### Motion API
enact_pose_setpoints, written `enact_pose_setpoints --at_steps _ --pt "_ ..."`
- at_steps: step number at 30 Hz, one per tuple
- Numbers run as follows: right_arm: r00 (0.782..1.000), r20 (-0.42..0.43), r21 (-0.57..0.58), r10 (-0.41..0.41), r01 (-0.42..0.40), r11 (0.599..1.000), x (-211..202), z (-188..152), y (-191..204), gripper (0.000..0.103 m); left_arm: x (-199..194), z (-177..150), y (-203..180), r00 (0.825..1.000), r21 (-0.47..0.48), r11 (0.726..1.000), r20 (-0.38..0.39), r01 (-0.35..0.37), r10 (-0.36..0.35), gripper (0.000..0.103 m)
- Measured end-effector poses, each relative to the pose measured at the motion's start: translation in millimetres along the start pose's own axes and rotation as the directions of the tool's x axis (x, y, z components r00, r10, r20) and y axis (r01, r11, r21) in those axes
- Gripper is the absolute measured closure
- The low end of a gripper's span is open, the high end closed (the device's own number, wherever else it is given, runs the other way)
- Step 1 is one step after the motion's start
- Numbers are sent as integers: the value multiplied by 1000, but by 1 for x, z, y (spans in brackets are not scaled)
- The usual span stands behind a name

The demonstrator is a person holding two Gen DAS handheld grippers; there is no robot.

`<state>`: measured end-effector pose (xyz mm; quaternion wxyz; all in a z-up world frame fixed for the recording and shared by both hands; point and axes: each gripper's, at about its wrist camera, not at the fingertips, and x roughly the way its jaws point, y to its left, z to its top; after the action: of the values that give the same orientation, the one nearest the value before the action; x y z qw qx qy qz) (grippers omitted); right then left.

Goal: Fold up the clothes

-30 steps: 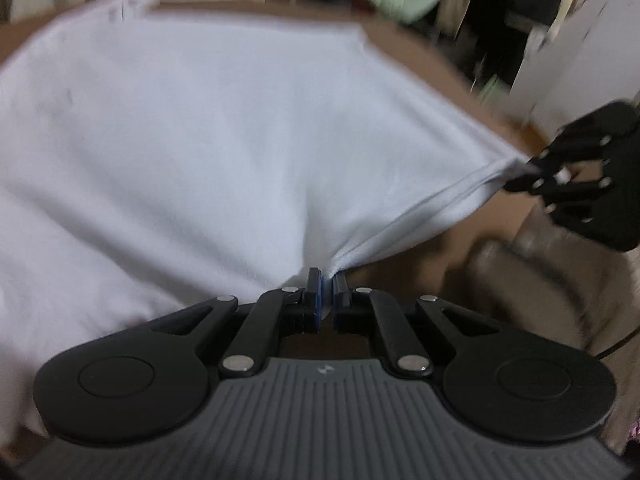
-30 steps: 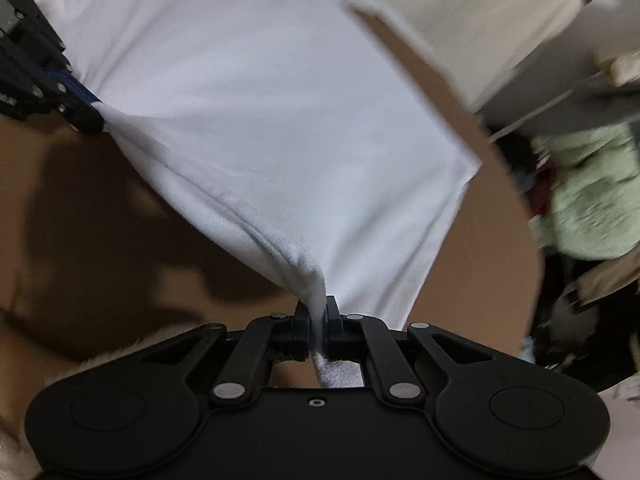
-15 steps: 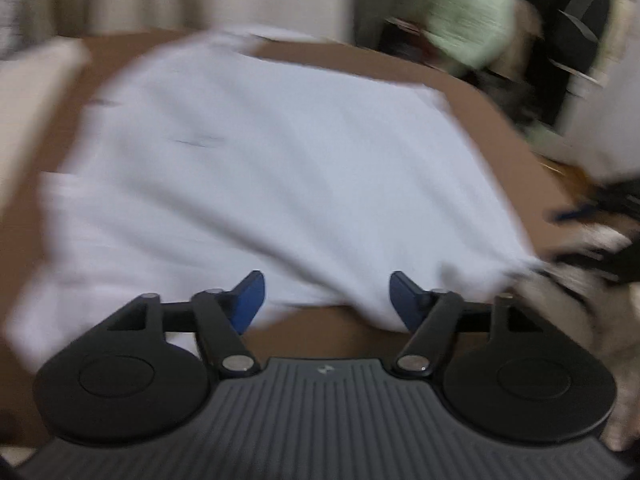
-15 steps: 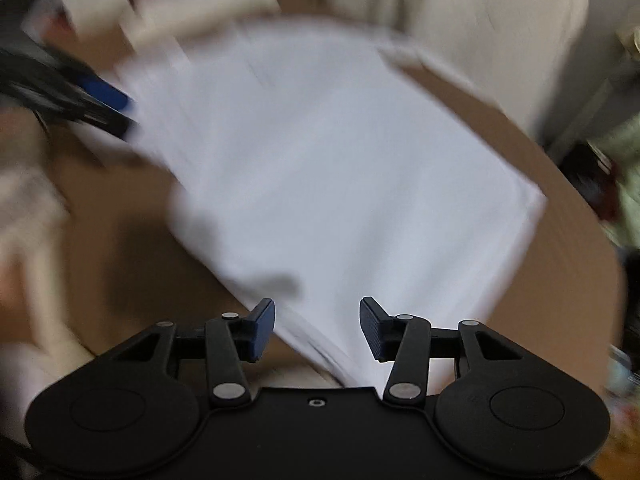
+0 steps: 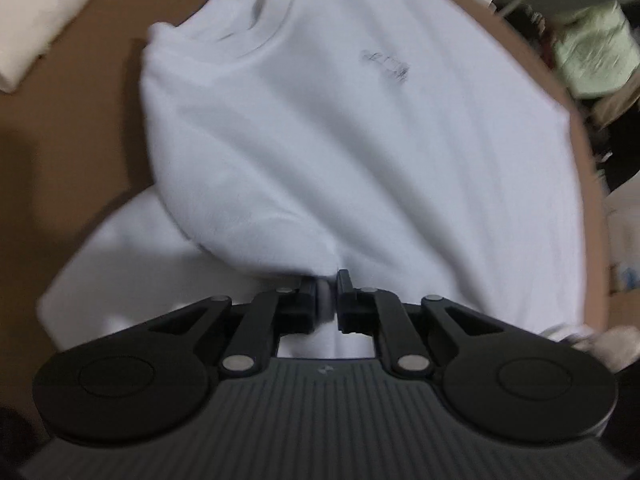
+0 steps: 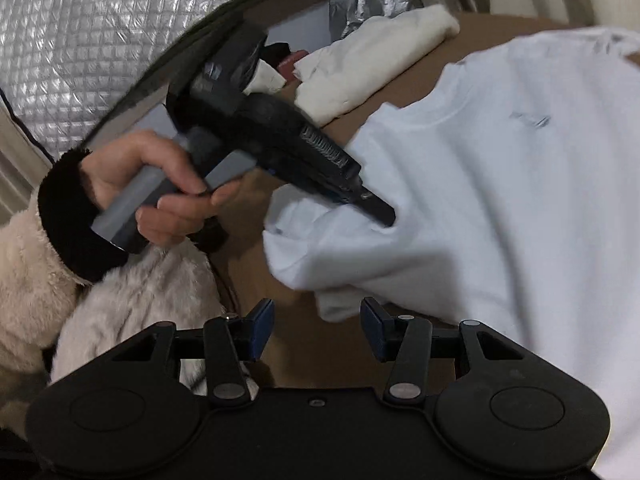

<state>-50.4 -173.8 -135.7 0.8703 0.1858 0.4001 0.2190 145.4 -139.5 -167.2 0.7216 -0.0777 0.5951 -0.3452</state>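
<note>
Your left gripper (image 5: 328, 300), angled down in your left hand (image 6: 160, 188), pinches what looks like the white T-shirt's (image 5: 360, 140) sleeve; your right gripper (image 6: 317, 330) hovers spread, empty.

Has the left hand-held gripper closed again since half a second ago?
Yes. The left hand-held gripper was open then; now it is shut on a fold of the white shirt, which lies on the brown surface.

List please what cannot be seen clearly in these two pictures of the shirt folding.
- White shirt, lower hem: cut off by the gripper body in the left wrist view, by the frame edge in the right.
- Chest print: too blurred to read.
- Left gripper: fingers buried in cloth, right wrist view.
- Right gripper: absent from the left wrist view.
</note>
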Motion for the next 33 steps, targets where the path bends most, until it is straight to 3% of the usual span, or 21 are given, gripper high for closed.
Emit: enact_pose_setpoints --at_steps 2,6,10,13,18,20,21,22,23,25,28,30,33 --pt "1000 18 7 13 -13 1000 14 -7 1 49 -1 8 0 994 -44 993 29 106 -104 94" --pt "997 76 58 15 -19 998 32 -12 -1 48 4 26 0 942 -115 937 103 330 -319 94" --pt "989 147 146 -10 -12 989 48 -4 -3 21 4 33 11 934 -101 932 124 347 -335 93" --pt "987 137 151 -85 64 986 70 3 1 20 5 38 20 928 -91 929 140 360 -346 93" --pt "982 99 -49 -160 165 985 98 6 22 18 5 46 34 916 -73 922 165 381 -365 92" --pt "974 46 -208 -222 227 951 112 7 38 18 4 49 41 911 -68 919 178 388 -371 88" --pt "967 42 -273 -250 252 929 116 5 46 20 0 48 46 910 -82 919 195 386 -365 87" --pt "960 52 -283 -276 279 918 115 5 48 29 -5 46 52 909 -96 918 213 384 -358 87" --pt "951 62 -290 -302 307 906 114 4 50 55 -9 45 57 908 -109 917 230 383 -351 86" --pt "937 83 -279 -340 350 894 108 5 49 94 -18 42 68 904 -137 915 265 380 -336 86" --pt "955 122 -217 -270 291 932 76 7 51 96 -31 38 84 897 -178 909 315 378 -311 83" --pt "979 106 -217 -175 194 957 51 7 60 96 -39 35 95 891 -205 904 348 377 -293 65" --pt "993 117 -186 2 20 982 0 9 71 96 -52 31 111 880 -245 894 395 376 -263 62"
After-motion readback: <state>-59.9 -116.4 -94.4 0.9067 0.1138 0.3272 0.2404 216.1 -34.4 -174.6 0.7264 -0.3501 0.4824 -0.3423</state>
